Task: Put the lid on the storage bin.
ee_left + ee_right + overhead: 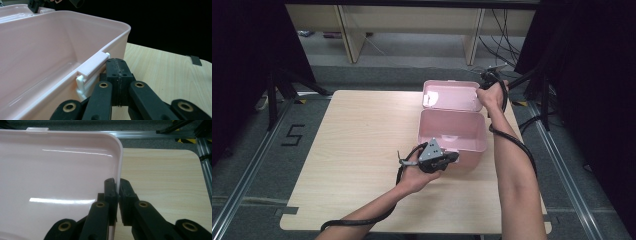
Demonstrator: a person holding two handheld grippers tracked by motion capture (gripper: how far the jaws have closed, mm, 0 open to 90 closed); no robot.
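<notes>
Pink lidded box [452, 131] sits near the table's [352, 150] far right corner. We pinch the lid [55, 182] edge with the right gripper [117, 185] to swing it; left gripper [117, 65], jaws clenched empty, braces beside the front latch [92, 65].

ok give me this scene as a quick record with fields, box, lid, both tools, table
box: pink plastic box, open, nothing seen inside
lid: pink lid tipped back behind the box
left tool: left tool shut, beside the white latch on the box's front wall
right tool: right tool clamped on the lid's edge
table: light wooden table
</notes>
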